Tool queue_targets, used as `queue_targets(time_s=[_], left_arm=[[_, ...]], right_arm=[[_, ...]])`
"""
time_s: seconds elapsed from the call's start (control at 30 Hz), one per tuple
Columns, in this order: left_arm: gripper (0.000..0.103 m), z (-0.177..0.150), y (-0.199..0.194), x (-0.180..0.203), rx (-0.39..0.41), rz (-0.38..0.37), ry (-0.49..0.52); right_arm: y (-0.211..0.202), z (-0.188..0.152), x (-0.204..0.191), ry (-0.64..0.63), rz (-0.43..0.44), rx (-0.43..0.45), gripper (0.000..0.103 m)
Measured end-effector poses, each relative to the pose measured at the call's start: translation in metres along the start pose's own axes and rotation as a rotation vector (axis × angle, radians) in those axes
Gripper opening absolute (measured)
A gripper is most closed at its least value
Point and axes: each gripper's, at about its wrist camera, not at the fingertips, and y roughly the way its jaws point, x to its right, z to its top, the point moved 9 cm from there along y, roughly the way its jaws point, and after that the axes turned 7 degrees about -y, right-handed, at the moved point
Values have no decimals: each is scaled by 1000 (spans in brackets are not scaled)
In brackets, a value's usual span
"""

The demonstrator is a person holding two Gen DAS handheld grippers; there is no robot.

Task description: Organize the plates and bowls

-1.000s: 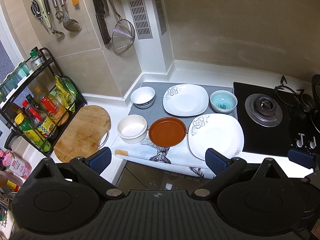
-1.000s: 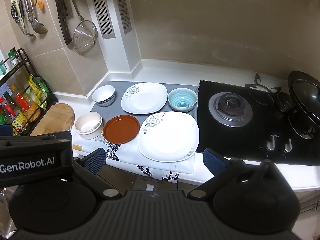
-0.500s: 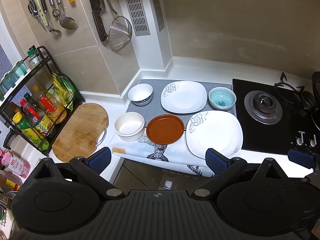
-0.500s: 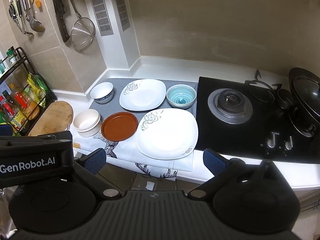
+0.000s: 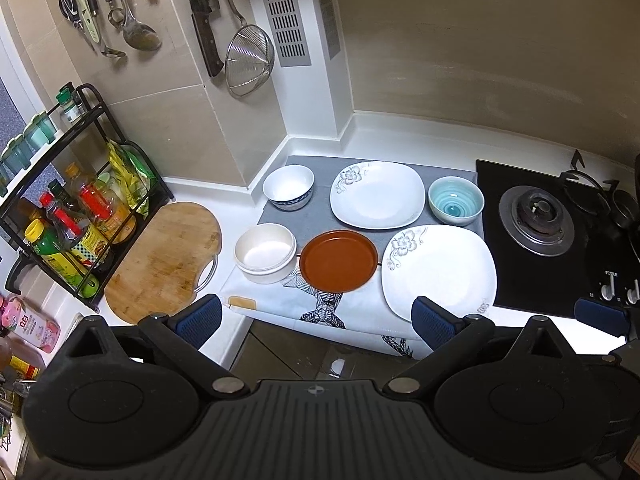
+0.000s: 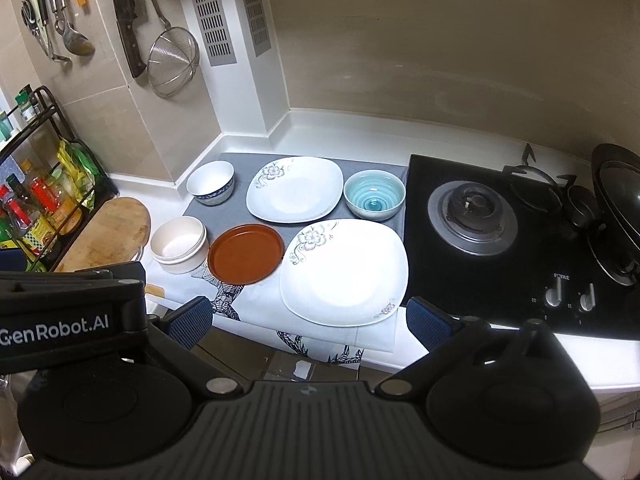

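On a cloth-covered counter lie a large white floral plate (image 5: 440, 272) (image 6: 344, 272), a smaller white floral plate (image 5: 378, 194) (image 6: 294, 194), a brown round plate (image 5: 339, 261) (image 6: 246, 254), a teal bowl (image 5: 456, 200) (image 6: 374, 200), a blue-rimmed white bowl (image 5: 288, 186) (image 6: 211, 182) and a cream bowl (image 5: 265, 252) (image 6: 180, 244). My left gripper (image 5: 316, 322) and right gripper (image 6: 310, 322) are both open and empty, held in front of the counter edge, apart from all dishes.
A black gas hob (image 6: 500, 232) sits to the right with a wok (image 6: 618, 204). A wooden cutting board (image 5: 164, 256) and a bottle rack (image 5: 68, 220) stand left. Utensils, a knife and a strainer (image 5: 248, 58) hang on the wall.
Both grippers have drifted slightly; the dishes sit a little lower-left in the views. No dish has moved and the jaws stay open.
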Motion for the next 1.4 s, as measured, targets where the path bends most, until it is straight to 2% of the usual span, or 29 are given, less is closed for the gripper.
queue_targets(time_s=[0.3, 0.53, 0.63, 0.7, 0.83, 0.93, 1.0, 1.03, 1.07, 1.13, 1.2, 1.27, 1.33, 1.37, 1.4], left_arm=[[102, 11, 29, -9, -33, 0, -13], [102, 9, 79, -13, -161, -32, -18], [102, 5, 103, -20, -193, -43, -21], [101, 7, 123, -23, -206, -87, -16], [97, 7, 171, -21, -277, -304, -85], [97, 3, 212, -19, -327, -396, -104], [93, 2, 235, -17, -321, -453, -91], [93, 3, 242, -15, -293, -489, -80], [93, 3, 247, -9, -262, -539, -56], [93, 2, 255, 5, -234, -612, 36], [93, -2, 269, 17, -274, -625, 99], [90, -6, 286, 30, -334, -658, 97], [73, -11, 306, 41, -402, -678, 73], [61, -15, 316, 46, -428, -687, 64], [54, -19, 328, 49, -455, -663, 50]], right_arm=[[28, 11, -9, -10, 7, -37, 103], [70, 6, -14, -17, 22, -113, 103], [96, 4, -22, -19, 43, -158, 103], [112, 5, -26, 0, 47, -195, 103], [135, 3, -25, 129, 107, -235, 103], [144, 4, -16, 182, 129, -147, 103], [145, 5, -11, 128, 160, -33, 103], [147, 3, -12, 50, 176, -12, 103], [152, -2, -13, -30, 167, -19, 103], [168, -15, 1, -94, 60, -96, 103], [176, -24, 24, -34, 12, -106, 103], [182, -31, 52, 115, 6, -129, 103], [189, -37, 79, 286, 99, -108, 103], [193, -38, 90, 355, 162, -90, 103], [200, -40, 101, 401, 205, -92, 102]])
